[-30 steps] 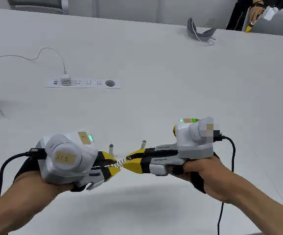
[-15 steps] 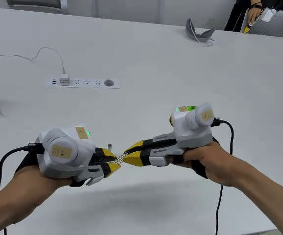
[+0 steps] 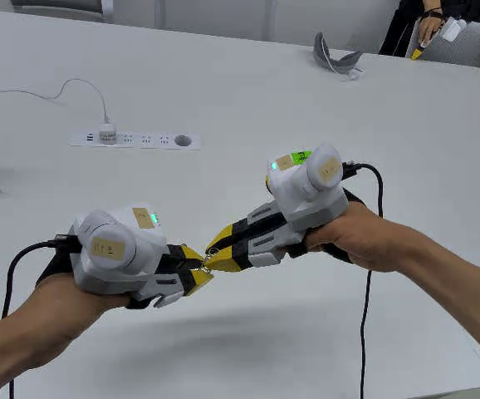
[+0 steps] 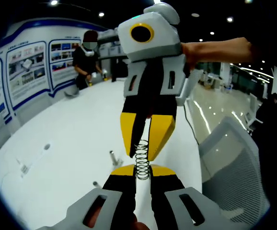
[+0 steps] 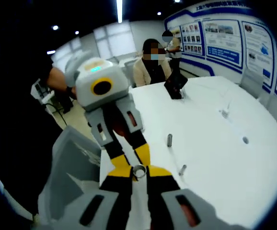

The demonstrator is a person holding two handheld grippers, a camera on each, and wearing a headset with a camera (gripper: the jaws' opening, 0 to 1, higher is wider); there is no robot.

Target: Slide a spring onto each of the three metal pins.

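A small metal spring (image 4: pixel 142 161) runs between the two grippers, held above the white table (image 3: pixel 248 108). My left gripper (image 4: pixel 141 173) is shut on its near end. The right gripper (image 4: pixel 144 139) comes in from above and pinches the far end. In the right gripper view, the spring's round end (image 5: pixel 139 171) sits in my right gripper (image 5: pixel 138 173), with the left gripper (image 5: pixel 129 155) facing it. In the head view the left gripper (image 3: pixel 197 277) and right gripper (image 3: pixel 213 259) meet tip to tip at the spring (image 3: pixel 208 265). Two upright metal pins (image 4: pixel 112 157) (image 4: pixel 96 184) stand on the table below, also seen as pins (image 5: pixel 169 140) (image 5: pixel 182 169).
A white power strip (image 3: pixel 132 140) with a plugged charger and cable lies at the far left. A grey object (image 3: pixel 335 54) rests at the table's far edge. Black cables (image 3: pixel 366 283) trail from both grippers. People stand and sit beyond the table (image 5: pixel 150 67). A mesh chair (image 4: pixel 234 163) is beside it.
The right gripper has risen and tilted its tips down toward the left gripper. The tips have come closer, so the spring span looks shorter. The grippers now hide the pins in the head view.
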